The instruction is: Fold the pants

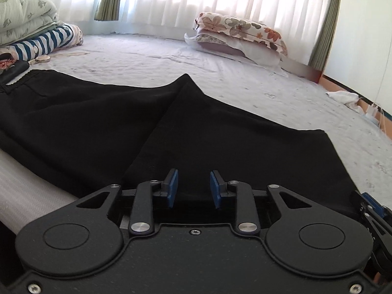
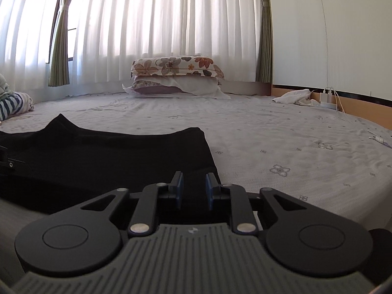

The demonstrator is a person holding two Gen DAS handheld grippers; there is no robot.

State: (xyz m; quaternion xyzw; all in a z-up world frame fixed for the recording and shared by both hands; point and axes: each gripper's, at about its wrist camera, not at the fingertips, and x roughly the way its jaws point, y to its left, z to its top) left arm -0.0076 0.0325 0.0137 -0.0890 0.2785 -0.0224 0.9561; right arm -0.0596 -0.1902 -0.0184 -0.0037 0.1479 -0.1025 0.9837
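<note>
Pants [image 1: 171,127] flat, edge between open jaws

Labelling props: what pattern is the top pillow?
Floral, orange and grey flowers on cream; top pillow shows best in the right wrist view.

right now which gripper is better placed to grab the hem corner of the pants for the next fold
Right. The right gripper sits open at the near hem corner of the black pants, beside bare sheet. The left gripper, also open, faces the middle of the leg, away from any corner.
</note>
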